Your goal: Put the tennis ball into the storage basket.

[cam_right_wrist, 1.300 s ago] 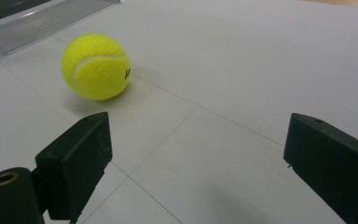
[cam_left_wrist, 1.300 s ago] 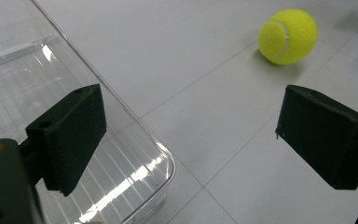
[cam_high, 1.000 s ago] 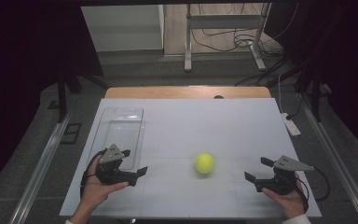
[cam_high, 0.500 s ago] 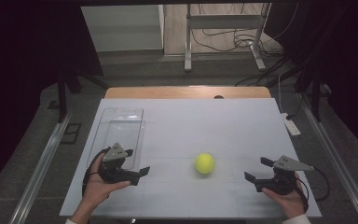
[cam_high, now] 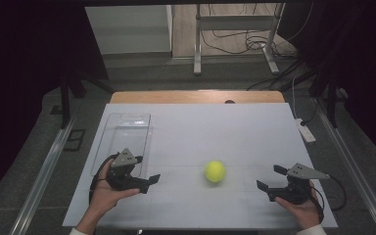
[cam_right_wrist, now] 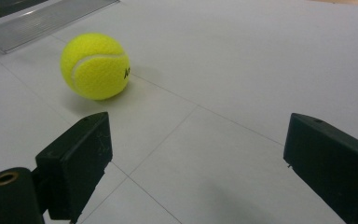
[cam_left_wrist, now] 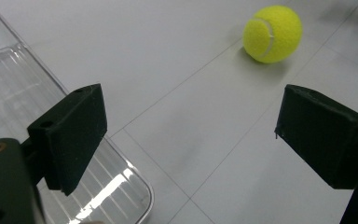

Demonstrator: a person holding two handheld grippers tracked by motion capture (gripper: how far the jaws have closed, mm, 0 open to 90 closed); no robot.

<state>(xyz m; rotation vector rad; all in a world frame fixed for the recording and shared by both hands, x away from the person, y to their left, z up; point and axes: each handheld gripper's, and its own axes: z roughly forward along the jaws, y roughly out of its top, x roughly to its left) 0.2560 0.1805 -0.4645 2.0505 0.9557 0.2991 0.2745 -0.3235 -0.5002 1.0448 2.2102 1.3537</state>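
A yellow tennis ball (cam_high: 215, 171) lies on the white table (cam_high: 215, 127), near the front and about midway between my two grippers. My left gripper (cam_high: 145, 170) is held low at the front left, open, with its jaws pointing right toward the ball. In the left gripper view the ball (cam_left_wrist: 272, 33) lies ahead of the open jaws, apart from them. A clear plastic tray (cam_high: 125, 134) lies empty beside the left gripper. My right gripper (cam_high: 270, 177) is open at the front right, jaws toward the ball (cam_right_wrist: 95, 65), with nothing between them.
The tray's rounded corner (cam_left_wrist: 135, 196) lies under the left jaw of my left gripper (cam_left_wrist: 191, 135). A white strip-like device (cam_high: 305, 131) hangs at the table's right edge. A metal stand (cam_high: 235, 39) and cables are on the floor behind the table.
My left gripper has edged slightly to the right. The ball and the right gripper have stayed where they were.
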